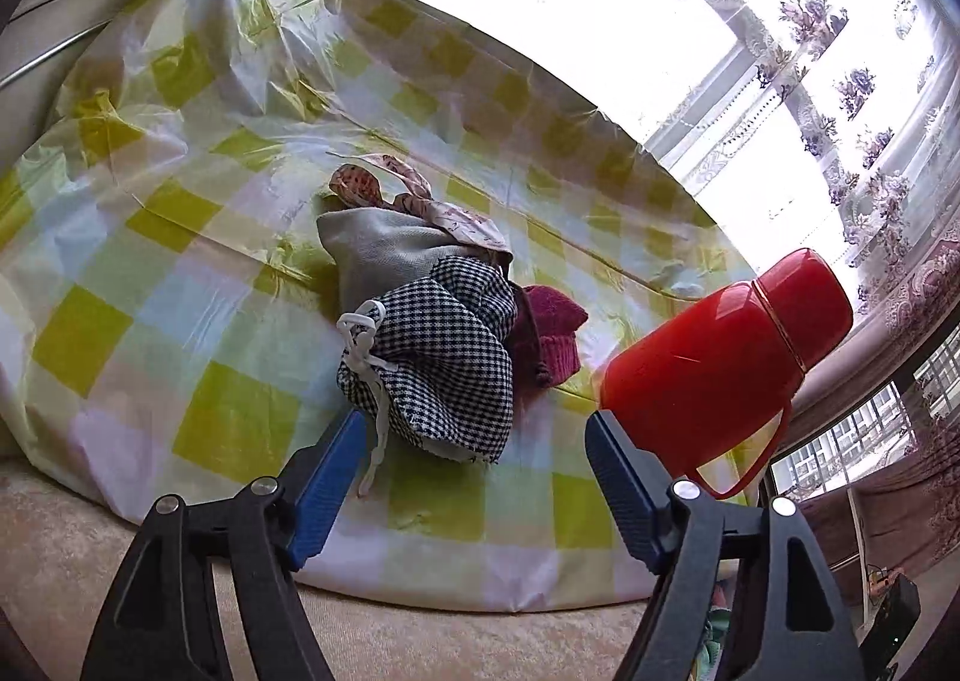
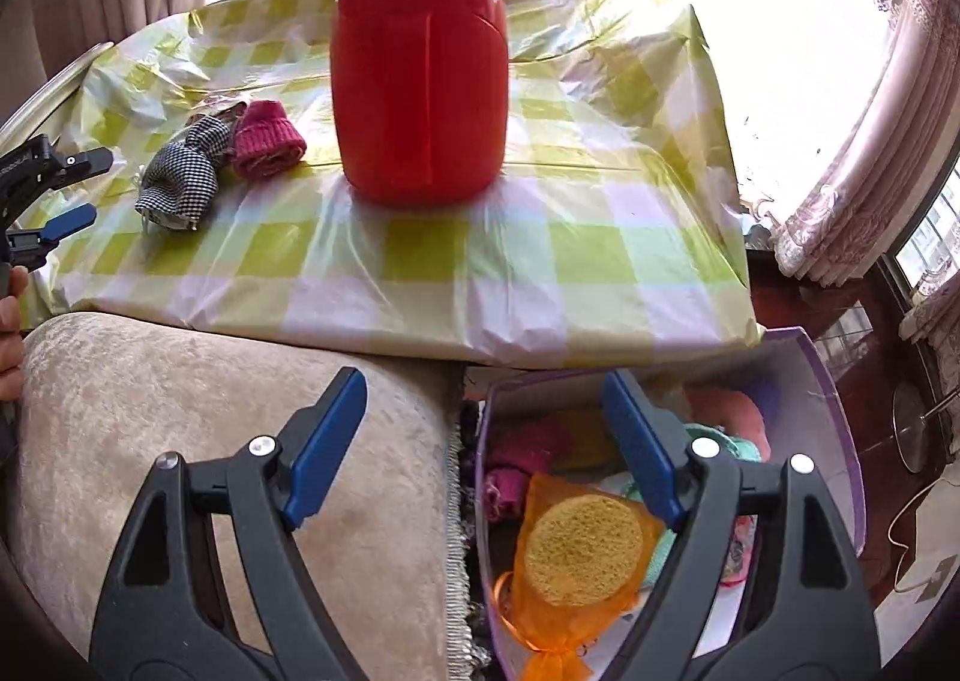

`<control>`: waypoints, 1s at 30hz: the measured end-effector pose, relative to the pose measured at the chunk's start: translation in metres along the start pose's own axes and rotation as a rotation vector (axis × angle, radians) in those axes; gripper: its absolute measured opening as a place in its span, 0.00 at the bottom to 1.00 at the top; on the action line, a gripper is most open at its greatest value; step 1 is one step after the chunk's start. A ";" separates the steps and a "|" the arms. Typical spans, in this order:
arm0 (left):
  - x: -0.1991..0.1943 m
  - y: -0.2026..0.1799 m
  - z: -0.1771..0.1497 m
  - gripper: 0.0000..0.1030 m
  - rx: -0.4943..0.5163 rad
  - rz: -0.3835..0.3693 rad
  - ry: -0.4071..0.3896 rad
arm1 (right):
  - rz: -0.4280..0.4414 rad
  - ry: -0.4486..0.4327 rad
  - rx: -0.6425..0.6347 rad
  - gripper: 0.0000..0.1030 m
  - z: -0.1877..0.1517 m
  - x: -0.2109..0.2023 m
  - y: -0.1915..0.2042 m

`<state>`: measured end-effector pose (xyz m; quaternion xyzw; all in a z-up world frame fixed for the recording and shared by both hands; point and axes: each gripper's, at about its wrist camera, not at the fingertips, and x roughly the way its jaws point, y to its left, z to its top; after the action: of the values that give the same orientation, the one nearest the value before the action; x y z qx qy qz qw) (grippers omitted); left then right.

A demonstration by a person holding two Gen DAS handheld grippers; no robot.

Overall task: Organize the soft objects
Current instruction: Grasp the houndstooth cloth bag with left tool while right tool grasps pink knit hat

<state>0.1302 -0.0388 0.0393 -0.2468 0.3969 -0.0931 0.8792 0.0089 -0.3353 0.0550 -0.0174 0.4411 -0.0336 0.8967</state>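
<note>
Near the table's (image 2: pixel 360 315) left edge, checked pouch (image 1: pixel 438 363) laid lengthwise, drawstring mouth toward the near edge, left gripper (image 1: pixel 474 441) and right gripper (image 2: pixel 483 399) both spread wide, nothing held.

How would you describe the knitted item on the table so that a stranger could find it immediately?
Start at the tall red plastic thermos flask standing on the yellow-green checked plastic tablecloth. Just to its left in the right wrist view lies a small heap of cloth. The magenta ribbed knitted piece is the part nearest the flask, beside the black-and-white houndstooth drawstring pouch, and the only plain-coloured knit.
</note>
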 end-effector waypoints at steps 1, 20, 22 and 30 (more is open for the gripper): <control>0.005 0.001 0.006 0.77 0.002 0.016 -0.004 | 0.028 -0.005 -0.012 0.81 0.006 0.002 0.009; 0.100 0.018 0.031 0.60 0.051 0.142 0.165 | 0.201 -0.161 -0.117 0.85 0.108 0.059 0.130; 0.101 0.016 0.029 0.53 0.071 0.137 0.160 | 0.203 -0.166 -0.102 0.85 0.118 0.068 0.134; 0.087 0.036 0.022 0.29 -0.017 0.101 0.114 | 0.230 -0.160 -0.016 0.85 0.152 0.107 0.145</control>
<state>0.2036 -0.0312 -0.0225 -0.2282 0.4590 -0.0592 0.8566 0.2003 -0.1986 0.0545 0.0237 0.3674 0.0743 0.9268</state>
